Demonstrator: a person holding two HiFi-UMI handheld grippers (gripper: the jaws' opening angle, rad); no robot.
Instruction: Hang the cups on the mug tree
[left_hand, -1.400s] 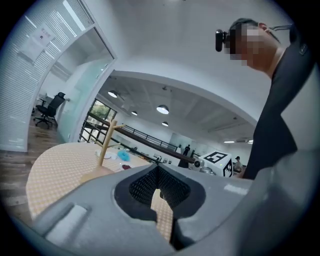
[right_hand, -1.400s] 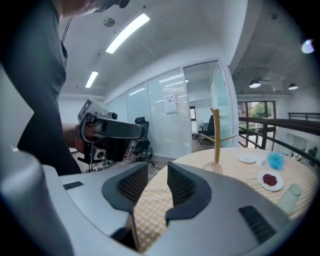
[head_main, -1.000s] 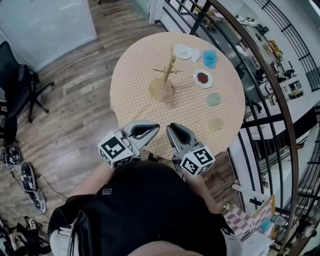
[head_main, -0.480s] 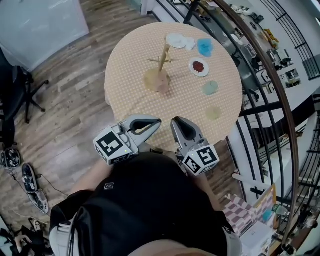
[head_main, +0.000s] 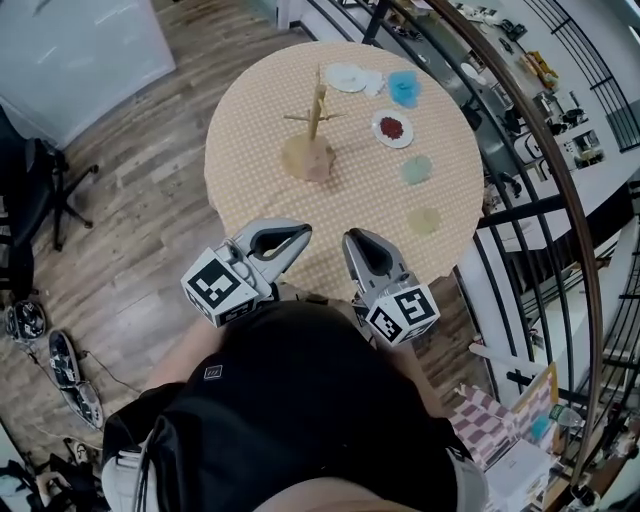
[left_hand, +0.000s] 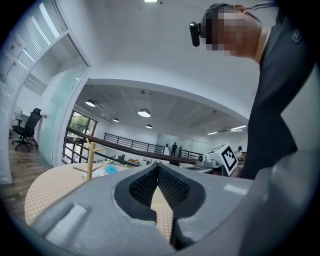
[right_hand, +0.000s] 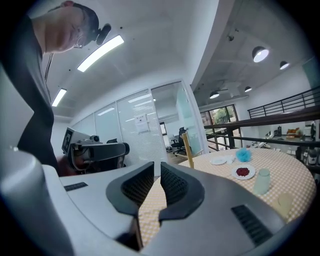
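Observation:
A wooden mug tree stands upright at the far middle of the round checkered table. A pale green cup and a pale yellow cup sit upside down at the table's right side. Both grippers hover side by side over the near table edge, far from the cups. My left gripper is shut and empty, its tips touching. My right gripper is all but shut, with a thin slit and nothing between its pads. From the right gripper view the tree and the green cup show ahead.
A small plate with something red, a blue crumpled thing and a white plate lie behind the cups. A curved black railing runs close by the table's right. An office chair stands on the wood floor at the left.
The table sits a little higher and further left in the head view. Both grippers have stayed at the near edge, the left one drifting slightly left. Nothing was picked up.

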